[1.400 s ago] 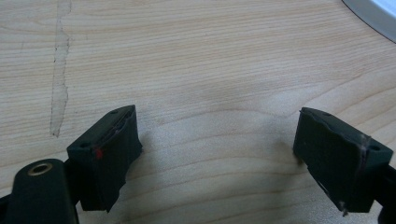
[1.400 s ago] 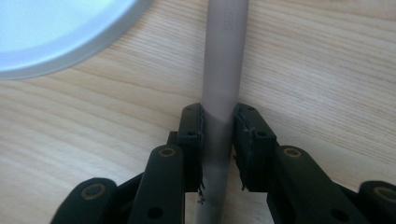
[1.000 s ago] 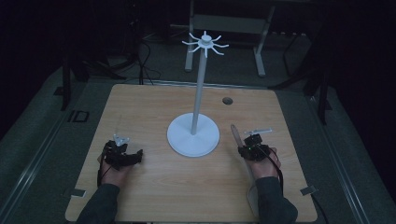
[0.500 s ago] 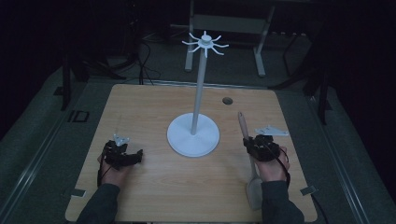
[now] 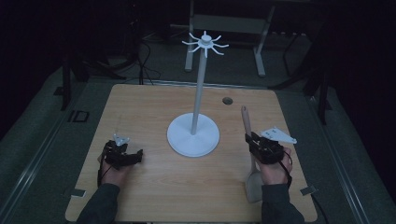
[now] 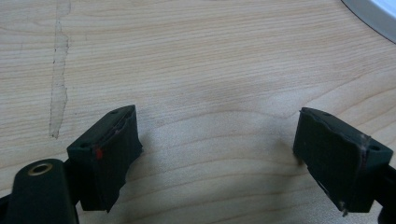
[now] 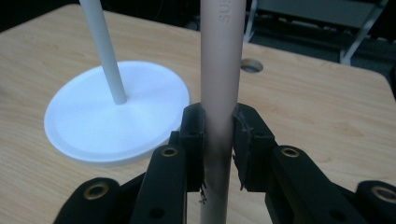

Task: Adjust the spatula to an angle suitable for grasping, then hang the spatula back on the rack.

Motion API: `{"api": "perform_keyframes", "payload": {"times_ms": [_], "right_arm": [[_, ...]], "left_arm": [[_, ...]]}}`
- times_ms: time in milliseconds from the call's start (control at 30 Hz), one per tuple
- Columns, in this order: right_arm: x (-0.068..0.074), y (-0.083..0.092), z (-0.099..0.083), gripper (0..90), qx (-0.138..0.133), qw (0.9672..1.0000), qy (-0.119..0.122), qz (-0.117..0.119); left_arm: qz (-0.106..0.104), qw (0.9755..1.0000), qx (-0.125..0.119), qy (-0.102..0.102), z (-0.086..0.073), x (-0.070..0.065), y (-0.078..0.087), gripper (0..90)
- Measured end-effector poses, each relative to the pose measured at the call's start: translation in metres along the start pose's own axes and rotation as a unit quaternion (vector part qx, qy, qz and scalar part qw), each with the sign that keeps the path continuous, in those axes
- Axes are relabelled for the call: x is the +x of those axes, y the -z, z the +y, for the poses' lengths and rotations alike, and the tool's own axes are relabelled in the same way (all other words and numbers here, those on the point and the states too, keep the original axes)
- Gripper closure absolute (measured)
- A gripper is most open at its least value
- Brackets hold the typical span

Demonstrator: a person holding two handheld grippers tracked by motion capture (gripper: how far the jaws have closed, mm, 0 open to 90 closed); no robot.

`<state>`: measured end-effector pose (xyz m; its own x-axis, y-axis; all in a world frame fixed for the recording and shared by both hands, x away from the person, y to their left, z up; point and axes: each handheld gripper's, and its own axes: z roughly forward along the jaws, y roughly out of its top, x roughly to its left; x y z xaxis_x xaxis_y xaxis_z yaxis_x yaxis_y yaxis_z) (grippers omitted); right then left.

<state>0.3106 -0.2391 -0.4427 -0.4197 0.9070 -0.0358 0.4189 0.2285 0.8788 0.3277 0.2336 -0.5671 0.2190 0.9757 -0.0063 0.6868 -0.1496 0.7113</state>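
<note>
A white stand (image 5: 194, 135) with a round base, a tall pole and hooks at its top rises from the middle of the wooden table (image 5: 140, 107). My right gripper (image 5: 256, 142) is to the right of the base, shut on the handle of a beige spatula (image 5: 252, 179). The handle points away from me and the flat blade lies near the table's front edge. In the right gripper view the handle (image 7: 220, 70) runs up between the jaws, with the stand's base (image 7: 102, 121) to the left. My left gripper (image 5: 133, 156) rests open at the front left, with bare wood between its fingers (image 6: 109, 154).
A small round hole (image 5: 227, 100) sits in the table behind the stand. A metal frame (image 5: 224, 23) and cables lie on the dark floor beyond the far edge. Tape marks (image 5: 77, 192) sit near the front corners.
My right gripper has moved right and slightly toward me with the spatula, whose handle now points more straight away. The left gripper has not moved.
</note>
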Motion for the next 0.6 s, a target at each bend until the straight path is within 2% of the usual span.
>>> {"api": "perform_keyframes", "payload": {"times_ms": [200, 600], "right_arm": [[0.001, 0.005, 0.002, 74.7, -0.022, 0.9997, 0.004, 0.009], [0.008, 0.016, 0.011, 74.7, -0.068, 0.997, 0.019, 0.032]], "left_arm": [[0.0, 1.0, 0.0, 0.0, 0.0, 0.0, 0.0, 14.6], [0.0, 1.0, -0.001, 0.001, 0.001, -0.001, -0.001, 14.6]]}}
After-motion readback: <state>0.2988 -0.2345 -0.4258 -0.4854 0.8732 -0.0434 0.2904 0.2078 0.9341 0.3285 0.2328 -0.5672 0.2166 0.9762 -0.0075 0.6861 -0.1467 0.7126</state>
